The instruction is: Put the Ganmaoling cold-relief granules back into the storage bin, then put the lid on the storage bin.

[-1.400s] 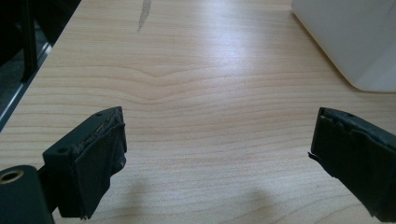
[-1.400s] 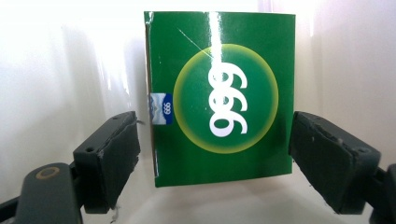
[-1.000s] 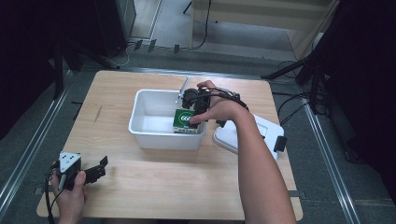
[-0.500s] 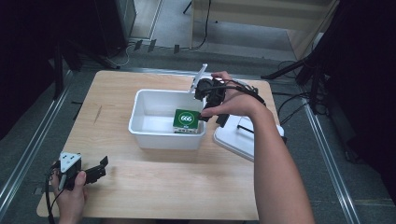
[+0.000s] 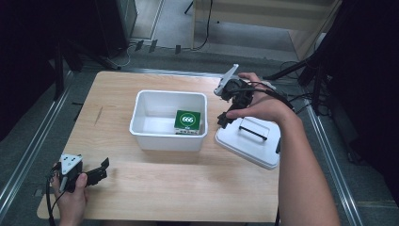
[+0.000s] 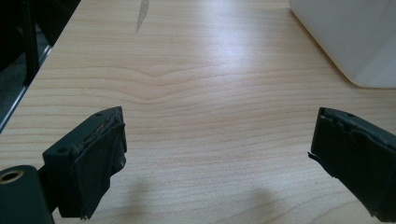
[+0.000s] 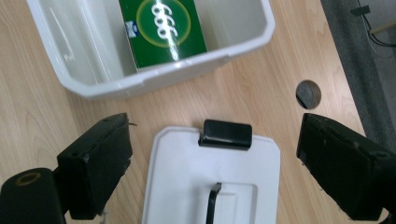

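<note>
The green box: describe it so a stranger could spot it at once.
On the wooden table stands an open white tub. The green box lies inside, at the end nearest the white lid. It alone is green, with "666" in a white circle.

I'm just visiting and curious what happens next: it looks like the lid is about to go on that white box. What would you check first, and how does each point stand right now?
1. Green 666 box lies inside the white bin: ok.
2. Right tool open, nothing between its jaws: ok.
3. Right tool above the lid, lined up with its black handle: ok, roughly; it hangs above, not touching.
4. Lid lies flat on the table beside the bin, handle up: ok.
5. Green box sits low enough for the lid to close: cannot tell.
6. Left tool open, resting at the table's near corner, away from the bin: ok.
</note>
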Demonstrator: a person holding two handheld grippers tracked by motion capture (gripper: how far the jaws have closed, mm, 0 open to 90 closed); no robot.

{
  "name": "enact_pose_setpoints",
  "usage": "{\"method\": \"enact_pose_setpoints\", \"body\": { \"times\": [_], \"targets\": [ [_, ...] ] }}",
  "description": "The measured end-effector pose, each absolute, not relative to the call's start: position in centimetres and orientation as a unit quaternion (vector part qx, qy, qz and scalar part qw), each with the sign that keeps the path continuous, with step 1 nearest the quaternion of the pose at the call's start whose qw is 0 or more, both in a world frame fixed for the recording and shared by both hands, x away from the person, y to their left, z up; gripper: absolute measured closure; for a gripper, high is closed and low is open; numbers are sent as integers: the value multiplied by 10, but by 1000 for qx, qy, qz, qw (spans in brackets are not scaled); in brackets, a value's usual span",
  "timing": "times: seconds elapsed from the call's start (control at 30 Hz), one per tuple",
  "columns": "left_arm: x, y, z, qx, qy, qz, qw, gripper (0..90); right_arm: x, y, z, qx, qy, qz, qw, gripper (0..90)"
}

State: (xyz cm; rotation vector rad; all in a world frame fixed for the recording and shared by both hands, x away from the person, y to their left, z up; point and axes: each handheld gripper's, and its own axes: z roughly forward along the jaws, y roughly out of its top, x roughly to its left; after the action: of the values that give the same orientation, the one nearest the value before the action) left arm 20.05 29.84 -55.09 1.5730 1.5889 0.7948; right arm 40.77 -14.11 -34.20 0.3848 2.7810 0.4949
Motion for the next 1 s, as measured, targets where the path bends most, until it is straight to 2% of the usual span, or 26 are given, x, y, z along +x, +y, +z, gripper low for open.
{"method": "enact_pose_setpoints", "body": {
  "times": [0.3,0.47,0.67,0.87,1.0],
  "targets": [
    [200,297,-551,616,620,312,372,41,407,-183,-352,171,960,167,146,106],
    [200,297,-551,617,620,312,372,41,406,-201,-363,188,957,164,146,143],
    [200,297,-551,617,620,312,370,41,405,-216,-377,201,958,160,131,233],
    [200,297,-551,617,620,314,370,41,406,-233,-394,223,953,160,132,431],
    [200,297,-551,616,620,314,370,41,405,-238,-405,225,955,149,125,500]
  ]
}}
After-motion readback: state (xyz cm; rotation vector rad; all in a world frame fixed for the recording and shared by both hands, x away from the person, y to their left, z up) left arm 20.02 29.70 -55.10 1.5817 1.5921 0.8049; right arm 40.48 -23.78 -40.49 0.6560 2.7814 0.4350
